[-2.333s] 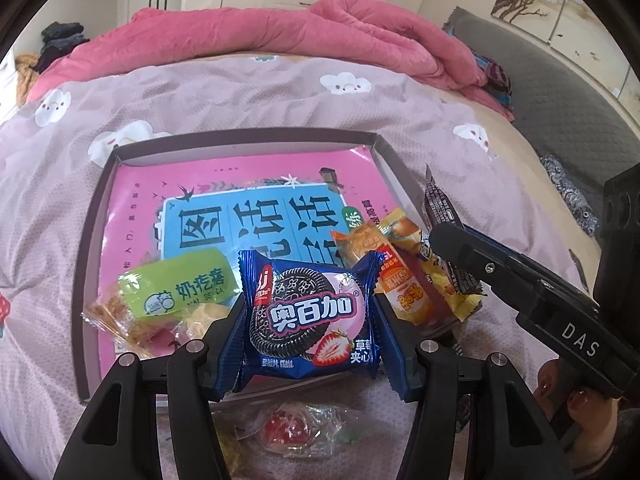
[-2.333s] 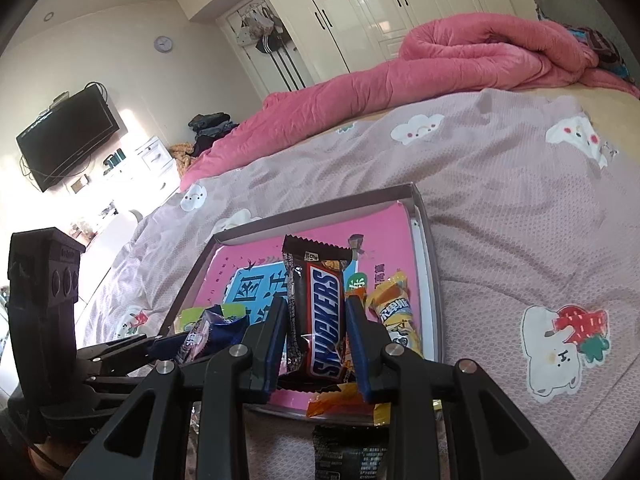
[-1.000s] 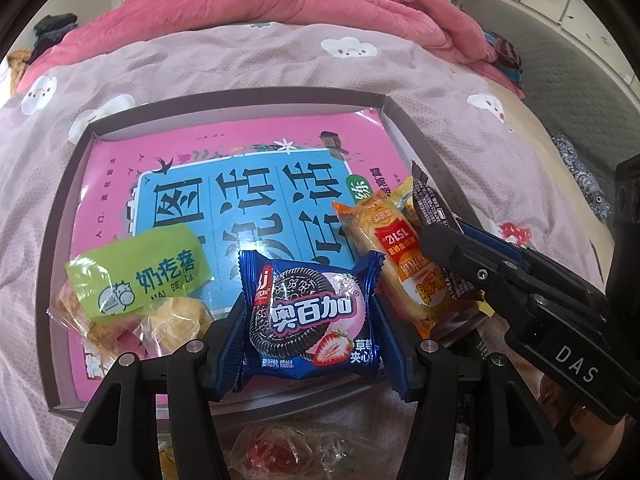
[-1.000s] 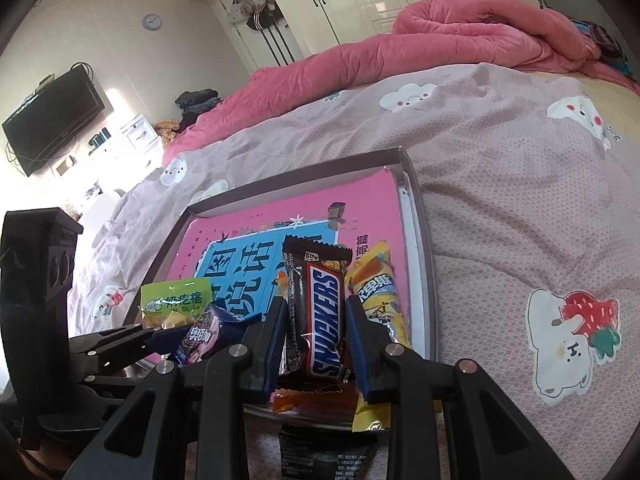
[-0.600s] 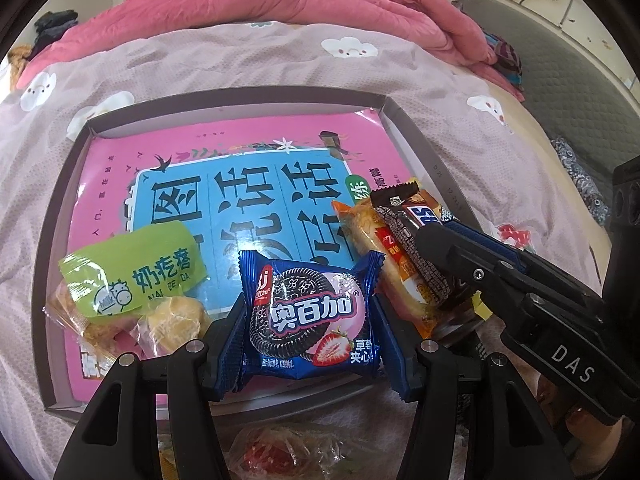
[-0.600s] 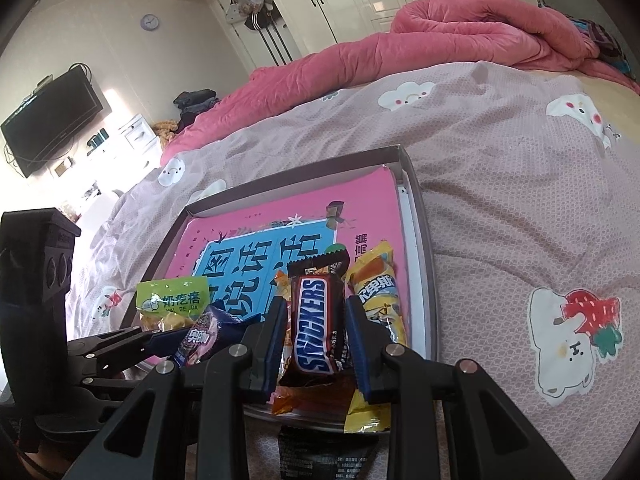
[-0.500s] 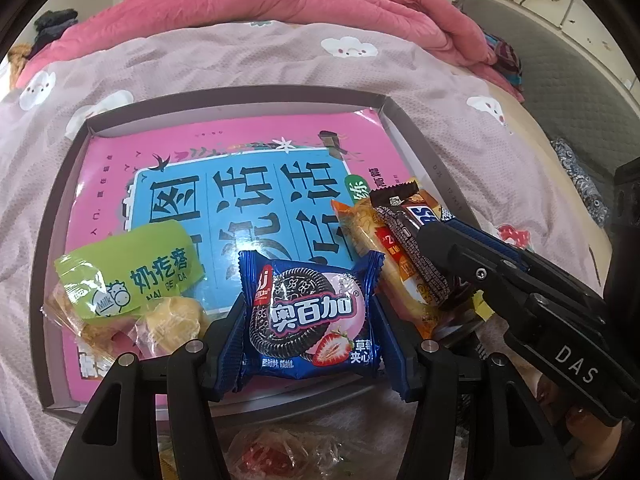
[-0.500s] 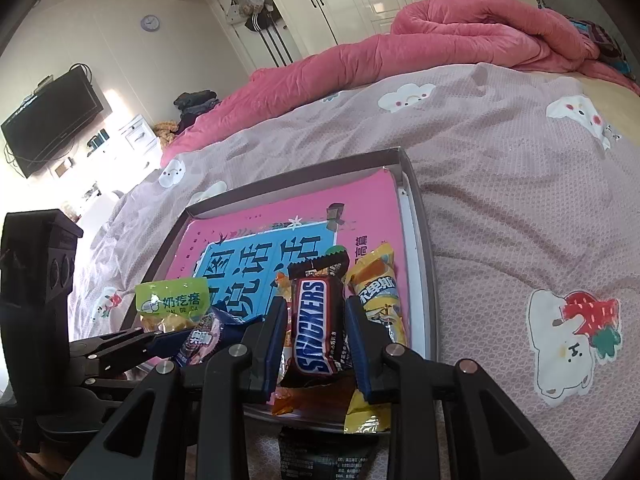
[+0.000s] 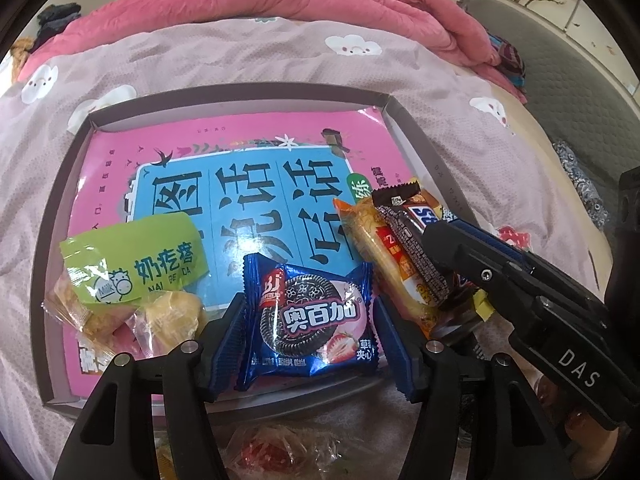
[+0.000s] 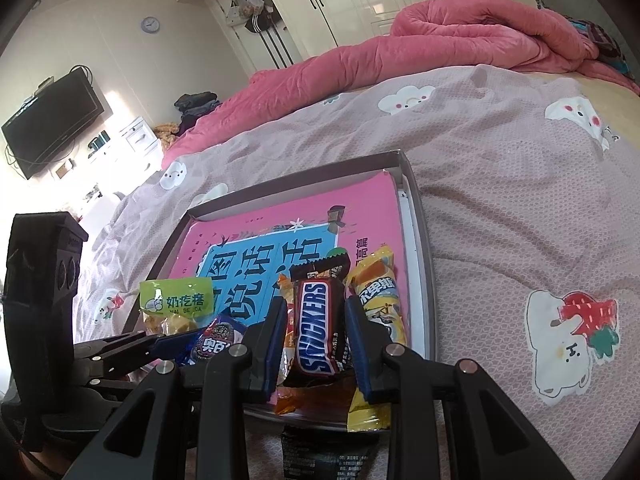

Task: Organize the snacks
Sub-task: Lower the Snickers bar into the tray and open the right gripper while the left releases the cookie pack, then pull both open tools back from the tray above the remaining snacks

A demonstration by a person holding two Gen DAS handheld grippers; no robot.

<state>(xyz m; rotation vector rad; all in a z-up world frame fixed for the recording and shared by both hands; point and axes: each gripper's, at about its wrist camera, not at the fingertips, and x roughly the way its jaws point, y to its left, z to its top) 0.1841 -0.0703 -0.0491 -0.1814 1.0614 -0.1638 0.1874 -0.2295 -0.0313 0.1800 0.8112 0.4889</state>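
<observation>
Two jaws pinch cookie packet (image 9: 311, 318) and Snickers bar (image 10: 318, 326) over bedspread (image 10: 500, 184) tray (image 9: 420, 144)

The left hand-held gripper (image 9: 308, 320) is reaching forward, its blue-padded fingers (image 9: 230, 336) closing on a packet. Beside it, the right hand-held gripper (image 10: 314, 332) is angling in from the right, apparently pinching a bar, though pad contact is unclear.

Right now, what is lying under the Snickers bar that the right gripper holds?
An orange snack packet shows under the Snickers bar, inside the tray. The bar and the right gripper cover its middle.
</observation>
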